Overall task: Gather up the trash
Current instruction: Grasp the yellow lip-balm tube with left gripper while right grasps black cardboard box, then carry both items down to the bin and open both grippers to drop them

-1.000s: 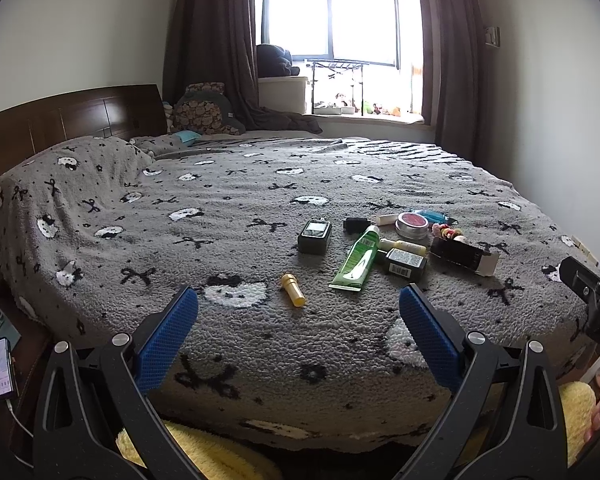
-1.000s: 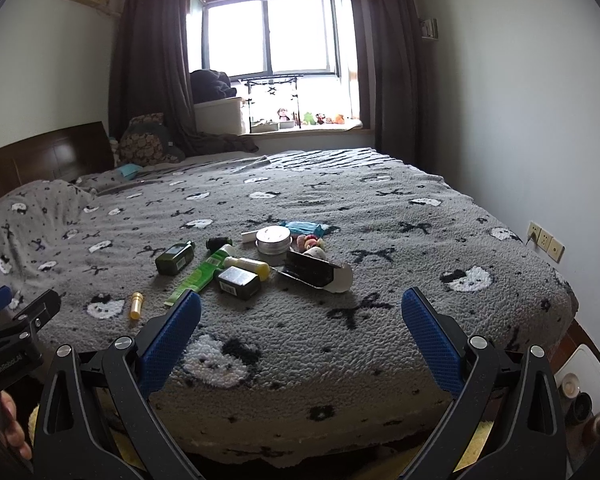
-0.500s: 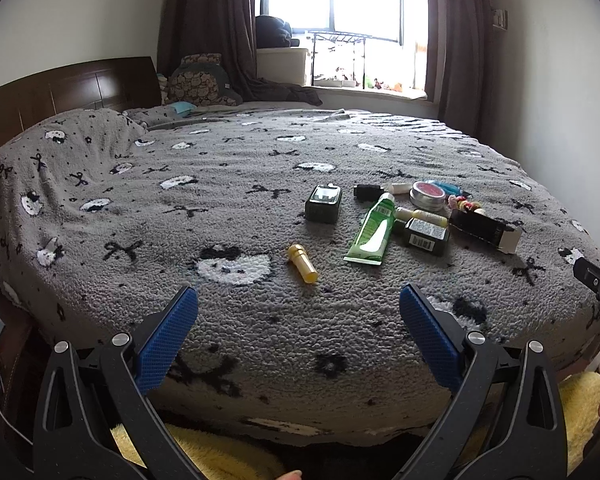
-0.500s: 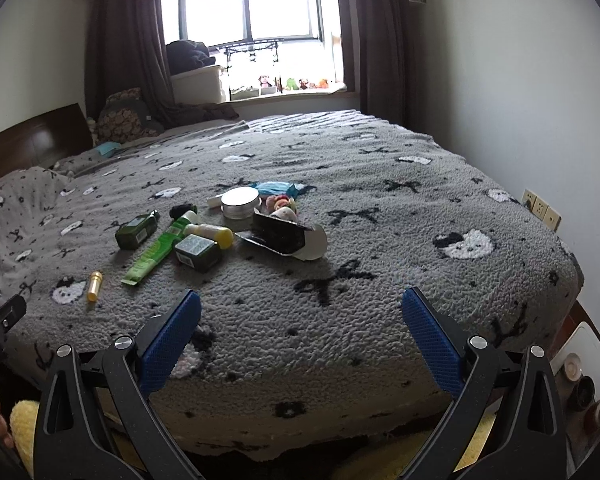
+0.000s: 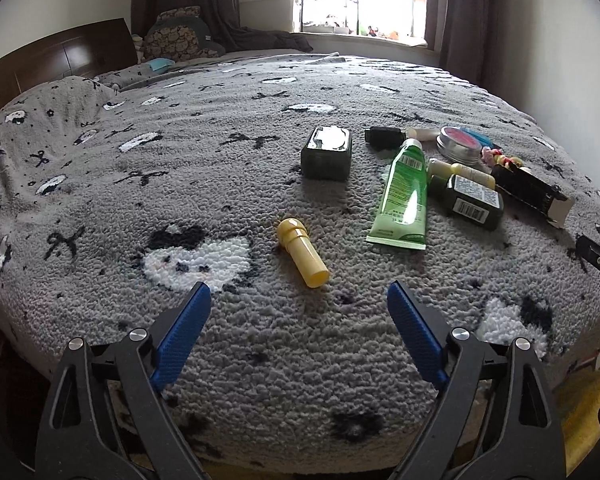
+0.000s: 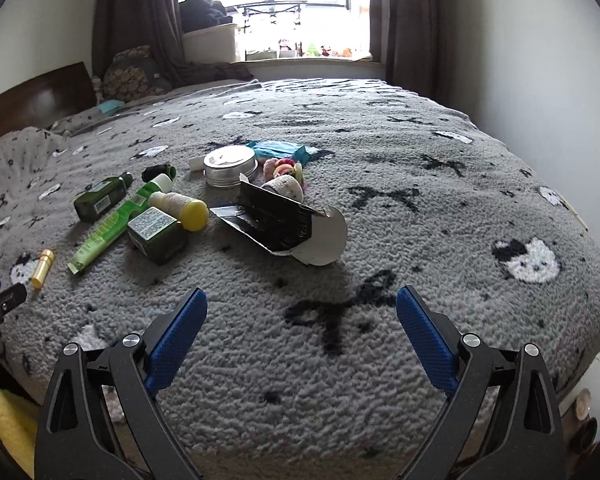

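Now both grippers hang over the near edge of a bed covered by a gray fuzzy blanket with cat faces and bows. The left gripper has its blue fingers wide apart and holds nothing. Just past it lies a small yellow tube on its side, alone.

Farther back is a dark green bottle lying flat. To its right lies a light green squeeze tube. Next comes a short dark green bottle with a barcode label, touching a little cream bottle with a yellow cap. Behind them sits a round tin; its top looks pink in the left view and silver in the right view. At the far right is a black carton, lying down with its end flap open. I cannot tell if anything is in it.

The right gripper is spread wide too, empty, above a black bow on the blanket. Its view shows the open white flap of the carton clearly, plus a blue packet and some colorful hair ties behind the tin. The left view shows only a sliver of these.
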The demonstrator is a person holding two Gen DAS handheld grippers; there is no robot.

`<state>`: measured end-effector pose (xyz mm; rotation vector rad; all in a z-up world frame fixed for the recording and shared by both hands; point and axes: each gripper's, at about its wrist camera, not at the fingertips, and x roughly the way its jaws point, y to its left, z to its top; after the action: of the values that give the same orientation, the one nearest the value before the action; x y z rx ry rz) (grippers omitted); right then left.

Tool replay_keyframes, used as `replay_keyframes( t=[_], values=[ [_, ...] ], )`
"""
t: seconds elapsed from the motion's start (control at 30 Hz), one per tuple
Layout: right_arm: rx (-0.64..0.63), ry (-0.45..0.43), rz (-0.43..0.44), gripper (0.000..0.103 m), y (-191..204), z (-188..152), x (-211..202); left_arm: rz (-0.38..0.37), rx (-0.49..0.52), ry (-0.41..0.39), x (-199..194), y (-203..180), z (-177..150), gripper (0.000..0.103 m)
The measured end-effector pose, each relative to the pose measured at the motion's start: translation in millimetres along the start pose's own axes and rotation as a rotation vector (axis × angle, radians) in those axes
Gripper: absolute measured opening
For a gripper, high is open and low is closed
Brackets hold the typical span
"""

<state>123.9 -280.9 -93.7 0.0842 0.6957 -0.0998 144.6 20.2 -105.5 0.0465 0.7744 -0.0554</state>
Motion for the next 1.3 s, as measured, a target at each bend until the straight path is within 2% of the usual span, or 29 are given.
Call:
replay_keyframes(
  t=[0.1,0.27,0.43,0.53,0.6,0.63,0.67,0.77,0.83,1.1,1.3],
  values=[
    [-0.033,0.011,0.004,0.095,0.4,8.8,19.2,0.008,-0.007,0.024,18.2,3.0,8.5,0.079],
    [-0.091,0.036,-0.001,0.097,2.8,23.2,48.1,0.01,-0.011,0.074,47.3,4.3,17.1,0.064],
    [-0.129,0.07,0.023,0.097,5.1,35.5,75.4,0.0,-0.009,0.078,64.6,1.5,25.3,0.055],
    [-0.155,0.072,0.027,0.096,10.6,41.1,83.9,-0.014,-0.004,0.072,69.0,-0.7,31.2,0.042],
    [-0.173,0.075,0.034,0.083,15.4,42.3,87.7,-0.029,0.002,0.07,69.9,-2.2,33.3,0.028],
    [-0.178,0.077,0.031,0.079,16.7,42.0,88.2,-0.034,0.005,0.069,69.6,-3.3,33.6,0.025],
    [-0.182,0.075,0.028,0.064,17.3,41.6,88.3,-0.039,0.007,0.068,68.5,-4.3,33.0,0.022],
    [-0.17,0.07,0.039,0.044,15.4,40.1,84.6,-0.056,0.007,0.064,64.4,-3.6,29.8,0.02],
    [-0.165,0.069,0.053,0.035,14.9,39.8,81.1,-0.072,-0.002,0.061,61.1,-1.2,26.9,0.02],
    [-0.143,0.031,0.091,0.028,21.1,29.7,45.2,-0.135,-0.023,0.037,37.8,1.6,12.2,0.02],
    [-0.12,-0.027,0.106,0.028,20.5,19.0,-3.6,-0.182,0.009,-0.025,-3.0,-13.8,4.1,0.02]
  ],
)
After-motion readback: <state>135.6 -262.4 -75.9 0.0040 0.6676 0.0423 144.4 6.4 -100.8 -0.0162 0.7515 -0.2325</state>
